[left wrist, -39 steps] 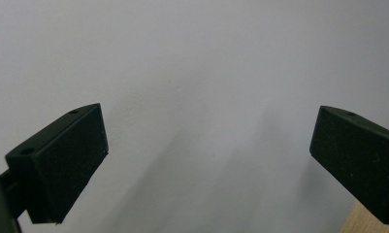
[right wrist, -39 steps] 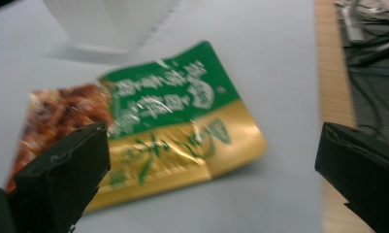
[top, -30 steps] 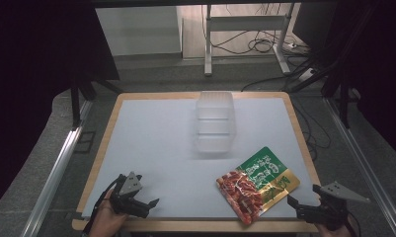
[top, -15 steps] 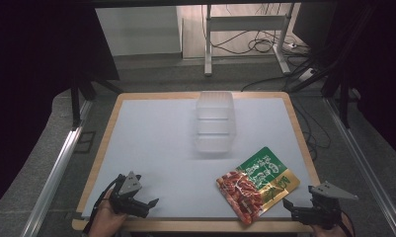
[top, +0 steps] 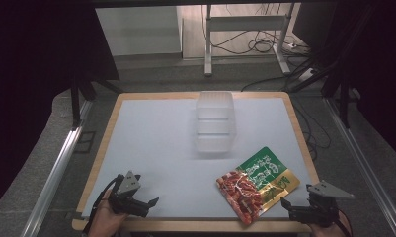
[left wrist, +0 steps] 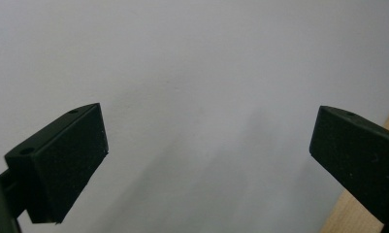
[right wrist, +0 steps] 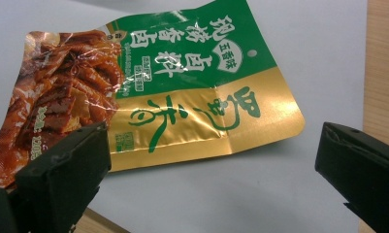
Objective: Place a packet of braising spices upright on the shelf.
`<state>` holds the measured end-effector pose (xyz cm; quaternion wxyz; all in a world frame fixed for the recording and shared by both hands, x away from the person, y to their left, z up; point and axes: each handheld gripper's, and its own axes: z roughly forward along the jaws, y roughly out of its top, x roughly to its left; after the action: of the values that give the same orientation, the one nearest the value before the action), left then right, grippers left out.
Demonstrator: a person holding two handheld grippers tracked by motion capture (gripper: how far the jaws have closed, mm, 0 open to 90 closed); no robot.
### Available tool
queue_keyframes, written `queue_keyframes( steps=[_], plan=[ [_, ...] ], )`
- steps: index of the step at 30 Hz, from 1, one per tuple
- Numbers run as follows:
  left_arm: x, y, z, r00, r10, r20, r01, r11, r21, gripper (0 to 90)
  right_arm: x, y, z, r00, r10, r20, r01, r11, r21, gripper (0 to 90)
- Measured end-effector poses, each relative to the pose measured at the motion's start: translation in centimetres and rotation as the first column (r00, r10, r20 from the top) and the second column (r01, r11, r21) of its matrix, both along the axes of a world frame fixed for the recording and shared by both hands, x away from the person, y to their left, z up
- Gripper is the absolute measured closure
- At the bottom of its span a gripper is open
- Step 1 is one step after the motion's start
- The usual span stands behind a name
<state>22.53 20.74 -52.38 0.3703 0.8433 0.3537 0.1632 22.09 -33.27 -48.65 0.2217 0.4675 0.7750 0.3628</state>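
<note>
Snack pouch (top: 257,183) lies flat at the table's (top: 156,143) front right corner, right gripper (right wrist: 211,170) wide open just short of it; a shallow approach could shove the slick foil off the edge. Left gripper (left wrist: 209,155) idles, jaws spread.

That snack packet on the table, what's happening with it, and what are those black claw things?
A person sits at the table holding a two-jaw gripper in each hand. The right gripper is open at the near right corner, aimed at the green, gold and red snack packet, which lies flat and untouched. The left gripper is open too, over bare table at the near left. A clear plastic container sits farther back, apparently empty. Nothing is picked up yet.
</note>
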Motion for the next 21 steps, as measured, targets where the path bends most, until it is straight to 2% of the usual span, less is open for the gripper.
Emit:
queue_keyframes(
  steps=[4, 9, 14, 21],
  plan=[
    [0.0, -0.1, 0.0, 1.0000, -0.005, -0.003, 0.005, 1.0000, -0.004, 0.0, 0.2, 0.1, -0.1, 1.0000, -0.002, -0.001, 0.002, 1.000, 0.001, 0.0],
    [-0.1, 0.1, 0.1, 0.9999, -0.008, -0.007, 0.007, 0.9996, -0.029, 0.4, 0.6, 0.1, -0.2, 0.9999, -0.004, 0.010, 0.004, 1.000, 0.005, 0.0],
    [-0.1, 0.1, 0.1, 0.9998, -0.016, -0.008, 0.015, 0.9992, -0.036, 2.2, 0.8, 0.0, -0.1, 0.9992, -0.003, 0.039, 0.003, 1.000, 0.005, 0.0],
    [-0.1, 0.0, 0.0, 1.0000, 0.001, 0.006, -0.001, 0.9998, -0.019, 2.5, 1.2, 0.2, -0.1, 0.9988, 0.006, 0.048, -0.005, 1.000, -0.008, 0.0]
  ],
)
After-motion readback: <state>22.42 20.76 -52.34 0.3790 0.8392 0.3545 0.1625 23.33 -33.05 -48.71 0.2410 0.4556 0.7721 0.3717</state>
